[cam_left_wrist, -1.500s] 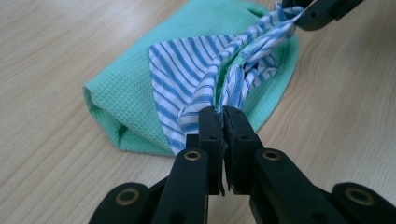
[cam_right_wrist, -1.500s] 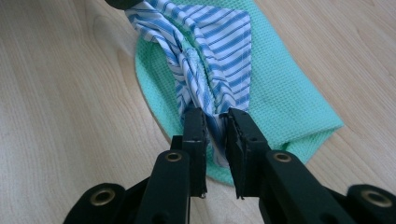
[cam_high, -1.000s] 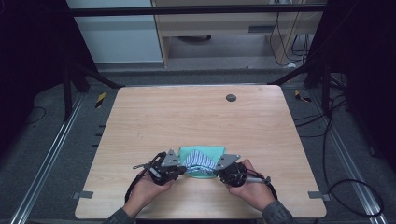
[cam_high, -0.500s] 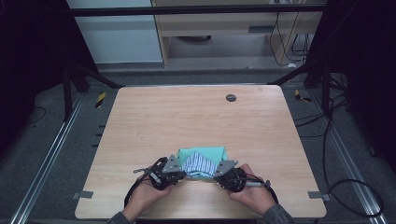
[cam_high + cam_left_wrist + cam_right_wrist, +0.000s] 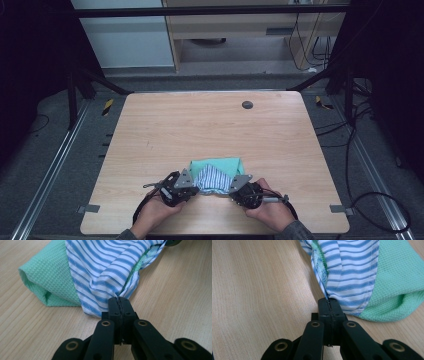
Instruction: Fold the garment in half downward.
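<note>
**No legible text**

No lettering, label, brand, number or sign can be read in any of the views. The striped cloth carries only a pattern of blue and white stripes, and the green cloth beside it only a waffle weave. The counter around the striped cloth is plain wood grain, unmarked by any print.

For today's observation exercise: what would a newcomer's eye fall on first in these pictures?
First, the blue-and-white striped cloth lying over a green waffle-weave cloth near the table's front edge. Next, the left hand-held gripper and right hand-held gripper, each with its jaws shut on a corner of the striped cloth.
</note>
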Available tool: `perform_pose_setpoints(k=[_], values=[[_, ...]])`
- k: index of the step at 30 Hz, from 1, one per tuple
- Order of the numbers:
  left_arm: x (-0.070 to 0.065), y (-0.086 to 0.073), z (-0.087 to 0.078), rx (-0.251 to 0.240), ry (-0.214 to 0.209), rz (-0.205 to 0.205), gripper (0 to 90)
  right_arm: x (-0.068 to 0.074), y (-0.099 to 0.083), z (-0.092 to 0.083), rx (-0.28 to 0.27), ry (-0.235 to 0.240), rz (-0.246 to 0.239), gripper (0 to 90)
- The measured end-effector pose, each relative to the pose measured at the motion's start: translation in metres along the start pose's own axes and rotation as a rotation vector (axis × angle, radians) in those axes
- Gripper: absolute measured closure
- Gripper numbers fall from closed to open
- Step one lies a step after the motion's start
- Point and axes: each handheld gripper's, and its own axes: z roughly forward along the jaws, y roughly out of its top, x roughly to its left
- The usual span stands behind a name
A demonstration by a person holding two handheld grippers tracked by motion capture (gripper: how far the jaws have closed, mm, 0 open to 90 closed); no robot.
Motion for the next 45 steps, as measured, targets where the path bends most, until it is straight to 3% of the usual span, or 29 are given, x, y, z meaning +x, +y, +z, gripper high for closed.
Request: perform_pose_setpoints(k=[16, 23, 31, 34, 38, 45], values=[[-0.005, 0.000, 0.000, 0.006, -0.009, 0.010, 89.4, -0.001, -0.005, -0.002, -0.009, 0.006, 0.030, 90.0], [-0.009, -0.002, -0.005, -0.016, -0.001, 0.000, 87.3, 0.000, -0.008, -0.004, -0.030, -0.001, 0.047, 87.8], [-0.015, -0.011, -0.022, -0.067, 0.028, -0.041, 71.4, -0.001, -0.018, -0.020, -0.055, -0.017, 0.067, 75.7], [-0.013, -0.011, -0.030, -0.089, 0.068, -0.056, 58.2, -0.001, -0.022, -0.026, -0.063, -0.032, 0.095, 65.1], [-0.003, -0.011, -0.036, -0.096, 0.125, -0.088, 36.4, -0.006, -0.029, -0.032, -0.064, -0.067, 0.147, 47.3], [0.015, -0.014, -0.039, -0.063, 0.144, -0.142, 23.2, -0.025, -0.038, -0.037, -0.070, -0.131, 0.225, 27.2]])
